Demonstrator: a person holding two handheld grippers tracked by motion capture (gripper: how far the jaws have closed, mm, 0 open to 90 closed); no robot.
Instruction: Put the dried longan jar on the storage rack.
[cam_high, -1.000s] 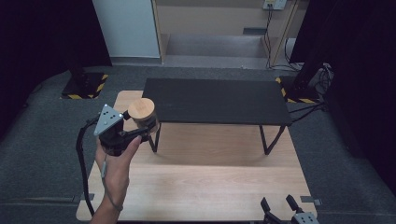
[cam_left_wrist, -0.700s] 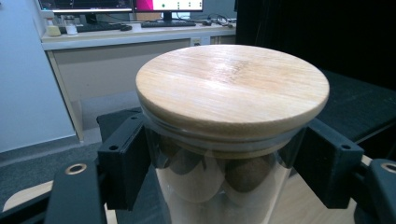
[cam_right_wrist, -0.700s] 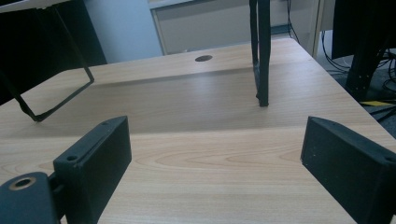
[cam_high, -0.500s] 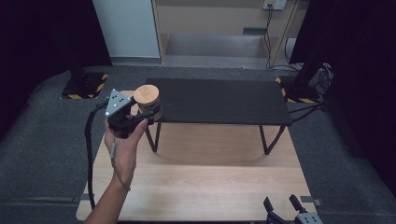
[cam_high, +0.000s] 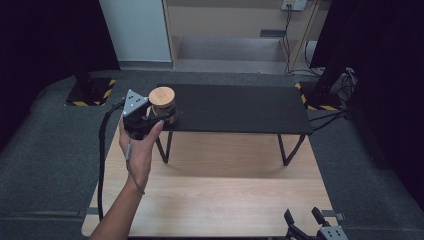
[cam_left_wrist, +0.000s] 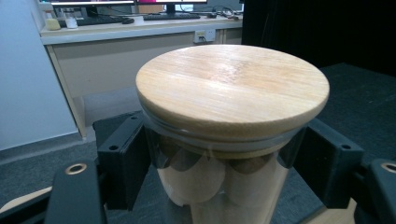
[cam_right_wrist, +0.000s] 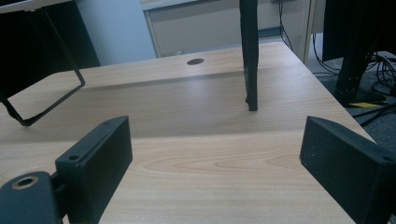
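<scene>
A glass jar with a round wooden lid (cam_high: 162, 96) (cam_left_wrist: 232, 88) is held upright in my left gripper (cam_high: 161, 118) (cam_left_wrist: 219, 172), whose two black jaws press on the glass below the lid. The jar sits at the near left corner of a black raised shelf (cam_high: 235, 107); whether its base touches the shelf I cannot tell. Pale round pieces fill the jar. My right gripper (cam_high: 305, 221) (cam_right_wrist: 215, 163) is low at the table's near right edge, jaws wide apart, nothing between them.
The black shelf stands on thin metal legs (cam_right_wrist: 249, 56) over a light wooden table (cam_high: 220, 195). Dark carpet surrounds the table. Cables (cam_high: 330, 112) trail at the far right, and a cabinet front lies behind.
My left gripper carried the jar up and away from me, from over the wooden table's left side to the shelf's near left corner. The right gripper stayed put.
</scene>
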